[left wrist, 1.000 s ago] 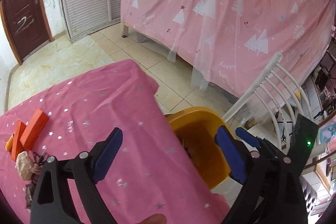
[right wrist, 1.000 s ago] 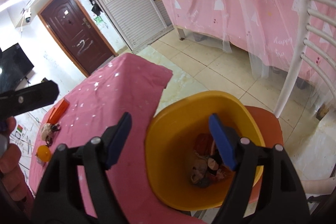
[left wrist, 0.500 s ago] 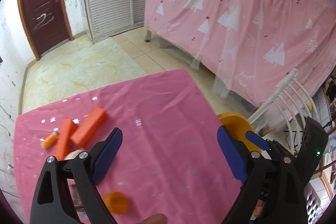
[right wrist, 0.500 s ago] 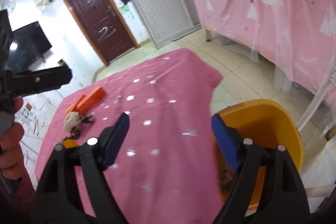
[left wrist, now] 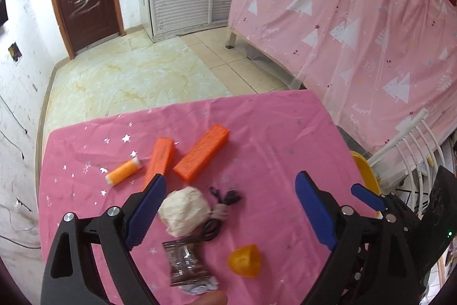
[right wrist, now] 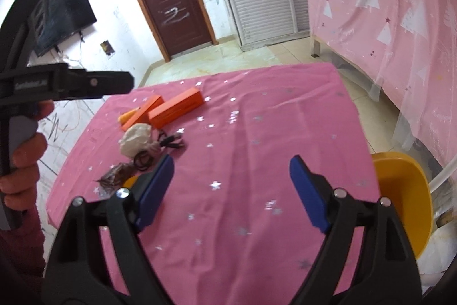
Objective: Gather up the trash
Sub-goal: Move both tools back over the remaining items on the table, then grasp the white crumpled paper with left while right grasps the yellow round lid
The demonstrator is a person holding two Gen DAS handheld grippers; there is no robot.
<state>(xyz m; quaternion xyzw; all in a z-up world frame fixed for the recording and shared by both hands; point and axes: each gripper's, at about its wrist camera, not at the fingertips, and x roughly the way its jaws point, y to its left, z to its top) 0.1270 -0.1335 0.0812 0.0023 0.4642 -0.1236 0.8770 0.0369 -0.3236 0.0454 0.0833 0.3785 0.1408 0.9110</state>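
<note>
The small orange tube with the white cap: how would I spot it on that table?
Look at the pink starred tablecloth, at its left side beside two orange boxes. The small tube lies left of the narrower box; it alone is round, with white ends.

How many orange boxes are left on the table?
2. The larger orange box lies toward the far middle of the cloth; the slimmer orange box lies just left of it, its near end hidden behind the left gripper's finger.
</note>
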